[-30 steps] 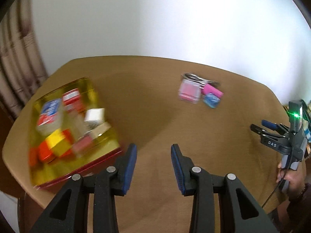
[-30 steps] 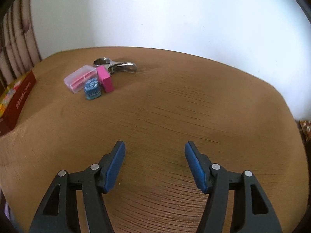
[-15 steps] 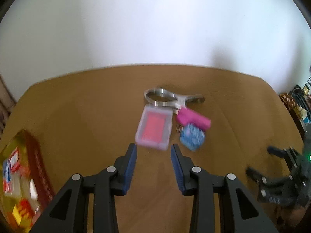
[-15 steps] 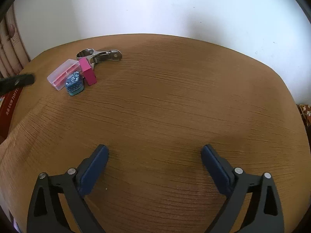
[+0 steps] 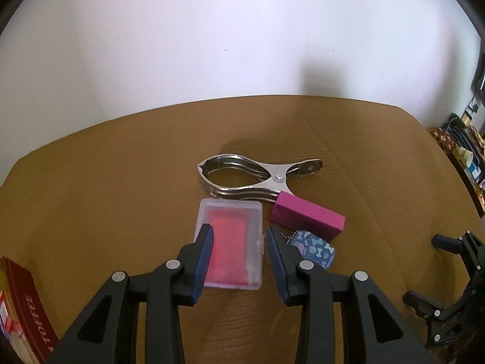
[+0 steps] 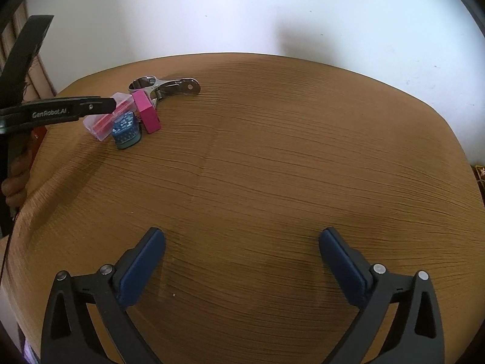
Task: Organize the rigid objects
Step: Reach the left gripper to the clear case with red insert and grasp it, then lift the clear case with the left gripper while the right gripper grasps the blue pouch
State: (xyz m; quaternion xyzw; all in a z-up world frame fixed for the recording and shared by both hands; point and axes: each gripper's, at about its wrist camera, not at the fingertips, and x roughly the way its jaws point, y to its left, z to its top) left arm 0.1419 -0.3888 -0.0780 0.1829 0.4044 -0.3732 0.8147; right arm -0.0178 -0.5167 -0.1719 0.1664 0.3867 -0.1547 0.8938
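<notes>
— Left gripper [image 5: 238,250]?
— Spread apart, holding nothing, poised over the case [image 5: 231,247]. One pad [image 5: 203,261] over the case's left half, the other just off its right edge. Touching or hovering: cannot tell.

— In the case?
— Clear plastic, lid shut, something flat and red inside. Lying flat on the table [image 5: 121,182].

— Around it?
— Metal clamp [image 5: 257,177] at 12 o'clock from the case, just beside its far edge. Pink block [image 5: 306,219] at 2 o'clock, one end against the clamp. Blue tag [image 5: 315,250] with a bead chain at 3 o'clock, partly behind the right finger, near the block.

— Any other container?
— Red box [image 5: 25,306] at the left gripper view's 8 o'clock edge, lettered "TOFFEE" on its side. Contents mostly cut off; only a sliver of coloured things showing.

— Right gripper [image 6: 242,265]?
— Released, spread wide, nothing between the pads, low over bare table, well apart from the cluster.

— Cluster from that side?
— Up at 10 o'clock in the right gripper view: case [image 6: 106,121], tag [image 6: 125,130], block [image 6: 147,112], clamp [image 6: 165,86] packed close together, with the left gripper's finger [image 6: 72,109] reaching across the case.
</notes>
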